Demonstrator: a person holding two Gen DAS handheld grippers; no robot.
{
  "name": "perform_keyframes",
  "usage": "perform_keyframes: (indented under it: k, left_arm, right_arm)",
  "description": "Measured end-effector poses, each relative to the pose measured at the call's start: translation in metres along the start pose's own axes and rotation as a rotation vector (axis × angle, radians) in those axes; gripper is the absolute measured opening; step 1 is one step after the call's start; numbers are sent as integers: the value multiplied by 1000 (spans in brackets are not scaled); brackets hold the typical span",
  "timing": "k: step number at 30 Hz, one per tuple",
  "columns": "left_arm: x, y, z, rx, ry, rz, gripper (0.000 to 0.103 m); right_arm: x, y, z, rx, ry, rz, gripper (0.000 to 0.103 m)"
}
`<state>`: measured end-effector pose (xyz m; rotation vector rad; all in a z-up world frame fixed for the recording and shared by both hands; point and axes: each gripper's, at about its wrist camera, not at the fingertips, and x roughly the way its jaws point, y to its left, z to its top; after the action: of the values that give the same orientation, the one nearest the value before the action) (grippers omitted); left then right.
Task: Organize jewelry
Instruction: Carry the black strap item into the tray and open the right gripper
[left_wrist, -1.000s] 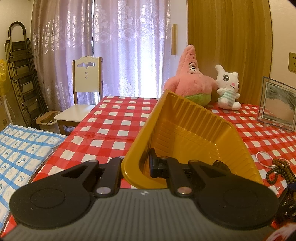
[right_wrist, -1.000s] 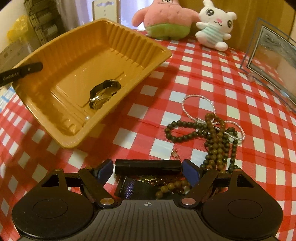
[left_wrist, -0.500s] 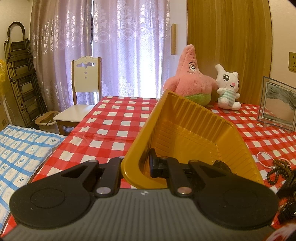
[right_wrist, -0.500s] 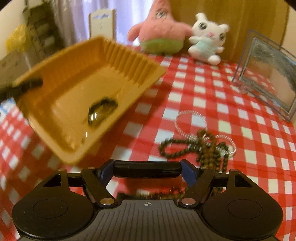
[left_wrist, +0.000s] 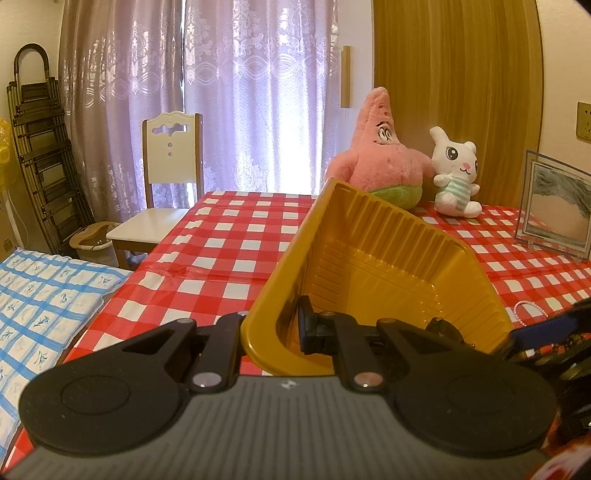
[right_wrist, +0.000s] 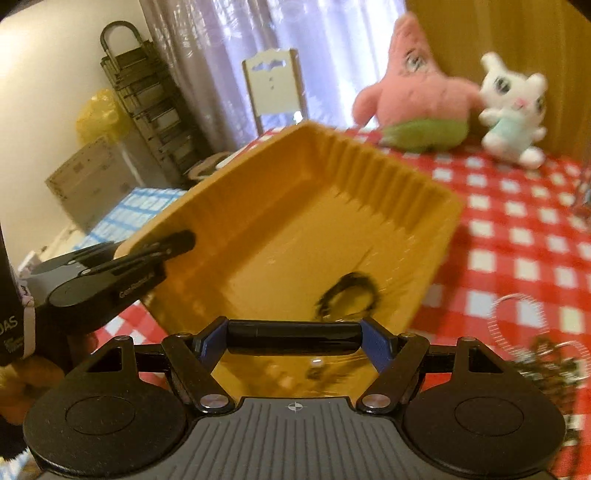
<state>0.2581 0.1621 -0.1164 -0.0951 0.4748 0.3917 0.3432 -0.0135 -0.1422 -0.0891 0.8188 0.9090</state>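
L hand-held gripper (left_wrist: 271, 332) clamps tray (left_wrist: 388, 258) rim; R hand-held gripper (right_wrist: 293, 334) grips black tube (right_wrist: 293, 332). Next I'd drop it in, watch (right_wrist: 349, 295) at 1 o'clock.

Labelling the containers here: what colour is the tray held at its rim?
Yellow-orange, with ribbed walls. The tray shows best in the right wrist view.

My bench (left_wrist: 229, 254), under red-checked cloth, carries two plush toys (left_wrist: 384, 162) and a picture frame (left_wrist: 554, 206) along its far edge; beads (right_wrist: 546, 354), blurred, seem to lie near its right edge.
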Motion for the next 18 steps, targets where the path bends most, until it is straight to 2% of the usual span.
perform_keyframes:
  k: [10, 18]
  left_arm:
    - [4, 0, 0, 3, 2, -1, 11]
    - [9, -1, -2, 6, 7, -2, 11]
  right_arm:
    - [35, 2, 4, 20, 18, 40, 76]
    - [26, 6, 2, 33, -40, 29, 79]
